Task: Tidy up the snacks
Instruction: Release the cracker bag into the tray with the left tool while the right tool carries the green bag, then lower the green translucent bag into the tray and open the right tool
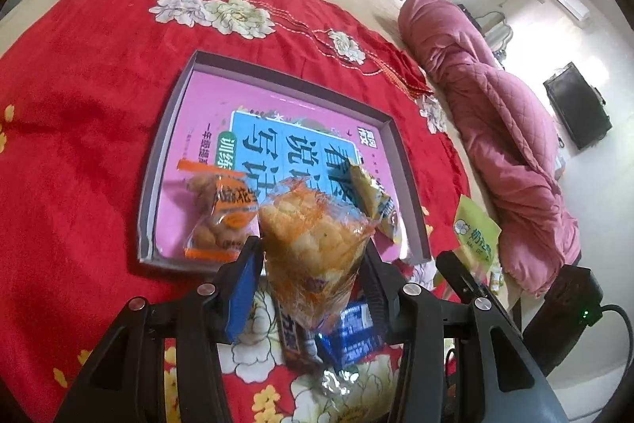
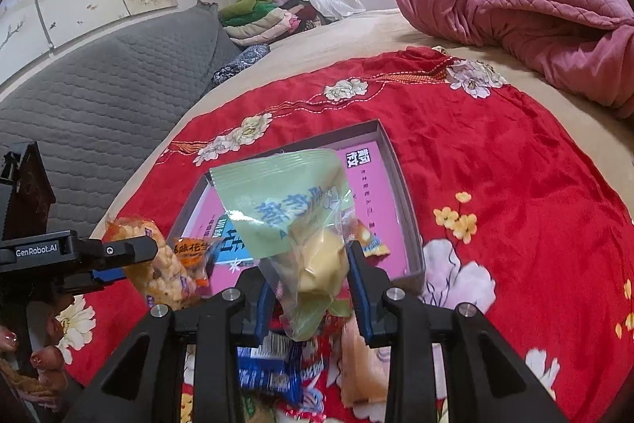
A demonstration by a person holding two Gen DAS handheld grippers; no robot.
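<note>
Left tongs (image 1: 313, 264): clamped on one clear orange-printed puffed-snack packet (image 1: 313, 236), held up just short of the tray's near wall.

Right tongs (image 2: 311, 284): clamped on one pale green packet (image 2: 285, 209) with a yellow piece inside, held over the tray's near edge.

Risks, judged:
- Both packets are gripped by slack film at the lower end; the crinkled wrapper could slip out before it is over the tray and fall on the cloth.
- The two tongs stand close together at the same near edge; released at once, the packets may collide, or one tool may knock the other.
- A drop onto the packets already at the near end could push one over the low wall.
- The tray sits on soft bedding, so a nudge on its rim could tip or shift it.

Count, near to far:
- Loose packets on the cloth under the tongs: one blue (image 2: 269, 371), one dark bar-shaped (image 1: 295, 335), one pale (image 2: 360, 363), perhaps more, hidden.
- Held packets: two.
- Tray (image 1: 158, 161), shallow, pink printed floor: one.
- Packets in the tray: two, one orange peanut packet (image 1: 222, 221), one yellow-blue packet (image 1: 376, 201).
- Red flowered cloth (image 1: 99, 98) on the bed: one.
- Pink quilt (image 2: 535, 14), bundled at the far side: one.
</note>
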